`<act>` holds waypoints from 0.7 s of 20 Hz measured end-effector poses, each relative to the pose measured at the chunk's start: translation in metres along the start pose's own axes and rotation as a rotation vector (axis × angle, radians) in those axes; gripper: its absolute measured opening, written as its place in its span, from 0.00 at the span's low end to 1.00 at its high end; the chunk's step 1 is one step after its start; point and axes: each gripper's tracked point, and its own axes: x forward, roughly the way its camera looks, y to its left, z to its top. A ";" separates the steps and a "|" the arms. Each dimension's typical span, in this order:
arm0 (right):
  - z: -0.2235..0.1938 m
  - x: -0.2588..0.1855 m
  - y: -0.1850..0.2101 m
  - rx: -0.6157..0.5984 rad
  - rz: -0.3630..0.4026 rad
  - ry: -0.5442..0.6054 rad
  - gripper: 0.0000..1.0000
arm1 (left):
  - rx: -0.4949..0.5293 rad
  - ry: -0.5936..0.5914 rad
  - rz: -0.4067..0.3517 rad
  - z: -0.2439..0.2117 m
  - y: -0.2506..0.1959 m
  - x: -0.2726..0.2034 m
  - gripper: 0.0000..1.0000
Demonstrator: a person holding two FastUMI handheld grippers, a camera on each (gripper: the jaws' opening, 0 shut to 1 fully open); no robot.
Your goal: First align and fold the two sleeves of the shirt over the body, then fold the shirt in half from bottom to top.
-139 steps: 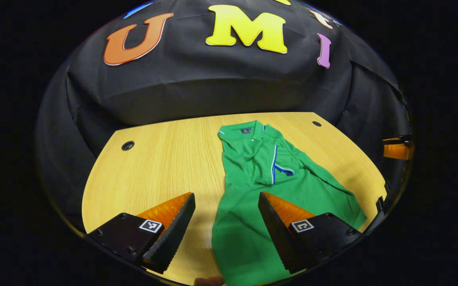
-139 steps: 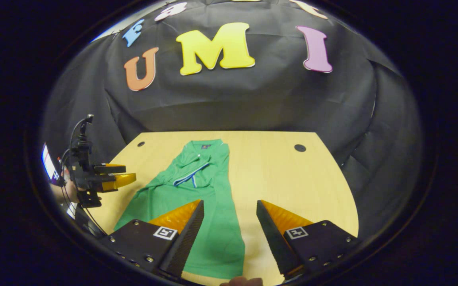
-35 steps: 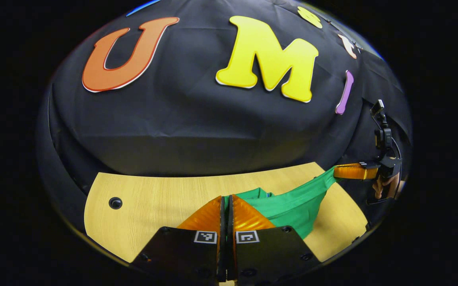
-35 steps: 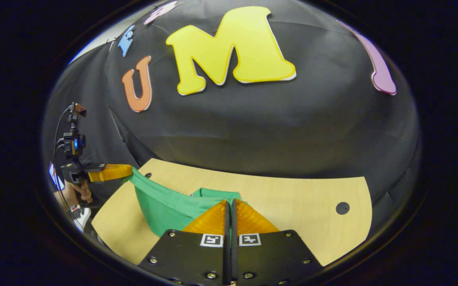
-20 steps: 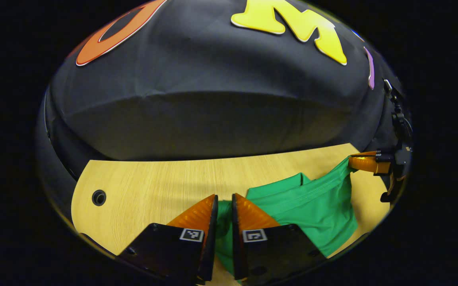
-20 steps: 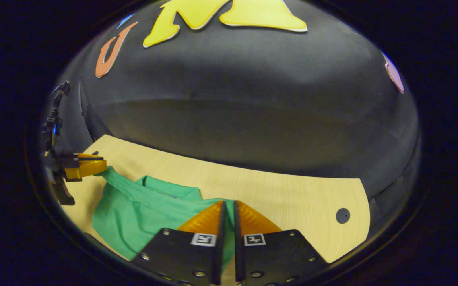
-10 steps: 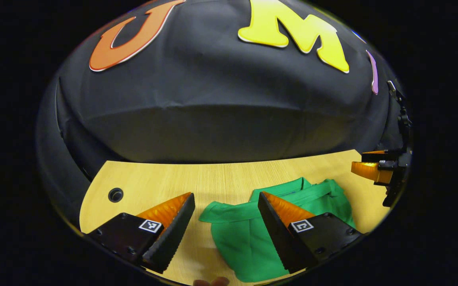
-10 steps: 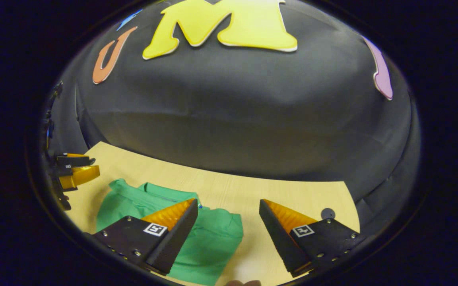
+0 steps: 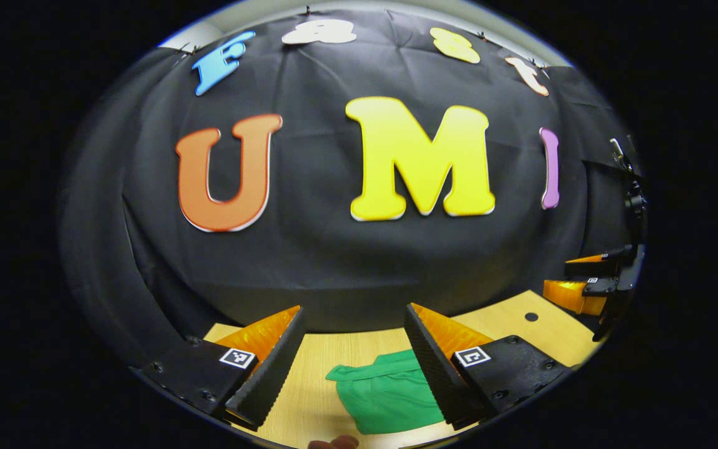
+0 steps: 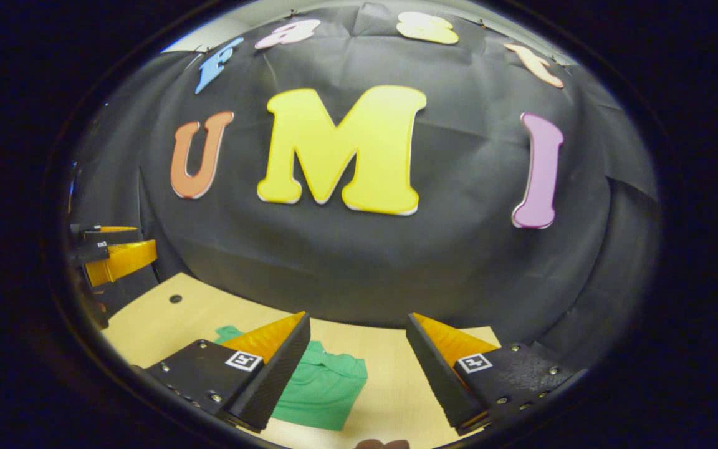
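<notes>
The green shirt (image 9: 384, 393) lies folded into a compact block on the wooden table (image 9: 325, 368), with nothing holding it. My left gripper (image 9: 354, 358) hangs open above the table, and the shirt sits below and between its fingers. In the right gripper view the same shirt (image 10: 318, 386) rests low, partly behind the left finger of my open right gripper (image 10: 359, 365). The right gripper (image 9: 583, 284) also appears at the far right edge of the left gripper view, raised. The left gripper (image 10: 113, 252) appears at the left edge of the right gripper view, raised too.
The table (image 10: 147, 324) has a round cable hole (image 9: 531, 317) near its back right corner and another cable hole (image 10: 176, 299) near its back left. Black cloth walls close in behind the table. A fingertip (image 9: 334, 443) peeks in at the bottom edge.
Both grippers let go of the shirt, opened, then rose and tilted up away from the table. The shirt now lies folded in half and looks smaller and lower in both views.
</notes>
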 end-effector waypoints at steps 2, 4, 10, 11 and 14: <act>0.027 -0.037 0.001 0.010 -0.027 -0.072 0.98 | -0.013 -0.059 0.014 0.028 -0.007 -0.034 1.00; 0.037 -0.074 0.004 -0.022 -0.046 -0.119 0.97 | -0.037 -0.116 0.039 0.047 -0.009 -0.069 1.00; 0.020 -0.161 0.035 -0.020 -0.032 -0.141 0.97 | -0.045 -0.151 0.071 0.044 -0.019 -0.151 0.99; 0.016 -0.174 0.040 -0.009 -0.028 -0.147 0.98 | -0.042 -0.150 0.054 0.037 -0.028 -0.163 0.99; 0.004 -0.198 0.046 0.019 -0.044 -0.182 0.98 | -0.054 -0.156 0.058 0.021 -0.039 -0.189 0.99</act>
